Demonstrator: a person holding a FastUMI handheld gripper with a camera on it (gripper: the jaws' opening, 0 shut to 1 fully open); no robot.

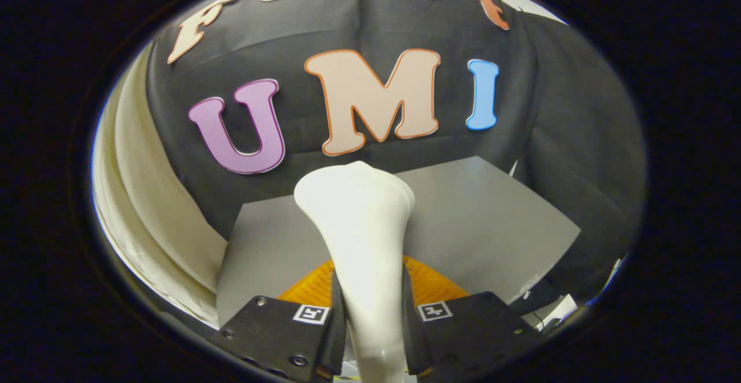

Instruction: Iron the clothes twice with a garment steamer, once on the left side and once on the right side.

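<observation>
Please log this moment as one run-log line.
gripper: shut on white plastic garment steamer | steamer: upright between fingers, head beyond them | under: grey table | left: cream fabric

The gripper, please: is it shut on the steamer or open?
Shut on it: both fingers press the white steamer handle between them.

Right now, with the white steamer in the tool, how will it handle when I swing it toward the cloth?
The smooth white plastic garment steamer looks rigid, so it should not flex. Its glossy handle sits clamped between both fingers of the tool, so it may slip or twist if swung fast. The wide head flares well beyond the grip, so it probably feels top-heavy.
</observation>
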